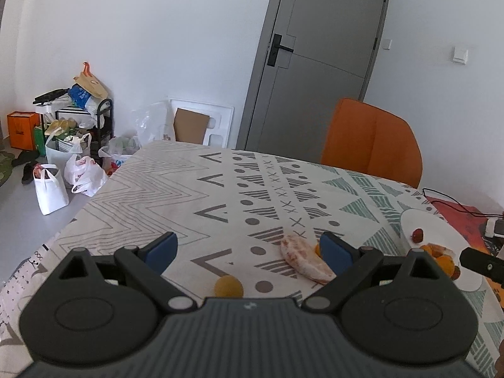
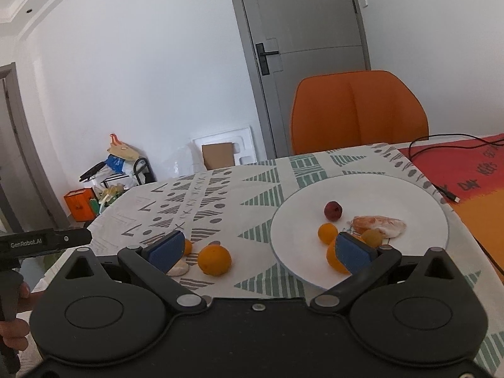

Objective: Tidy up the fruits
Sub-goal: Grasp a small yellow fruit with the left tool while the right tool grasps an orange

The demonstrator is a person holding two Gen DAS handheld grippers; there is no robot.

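In the left wrist view my left gripper (image 1: 249,252) is open, low over the patterned tablecloth, holding nothing. A peeled pomelo segment (image 1: 304,258) lies by its right pad, a small orange (image 1: 317,249) peeks out behind that pad, and a dull yellow fruit (image 1: 228,286) sits near the gripper body. My right gripper (image 2: 261,252) is open and empty too. An orange (image 2: 214,260) rests on the cloth between its fingers. The white plate (image 2: 393,195) holds a dark red fruit (image 2: 333,211), a small orange (image 2: 327,233), a pomelo segment (image 2: 378,225) and more oranges partly hidden by the right pad.
An orange chair (image 2: 359,110) stands at the table's far side before a grey door (image 2: 302,25). A black cable (image 2: 441,186) runs over the red cloth at the right. Bags and a shelf (image 1: 72,132) crowd the floor on the left. A hand holds the left gripper's handle (image 2: 12,286).
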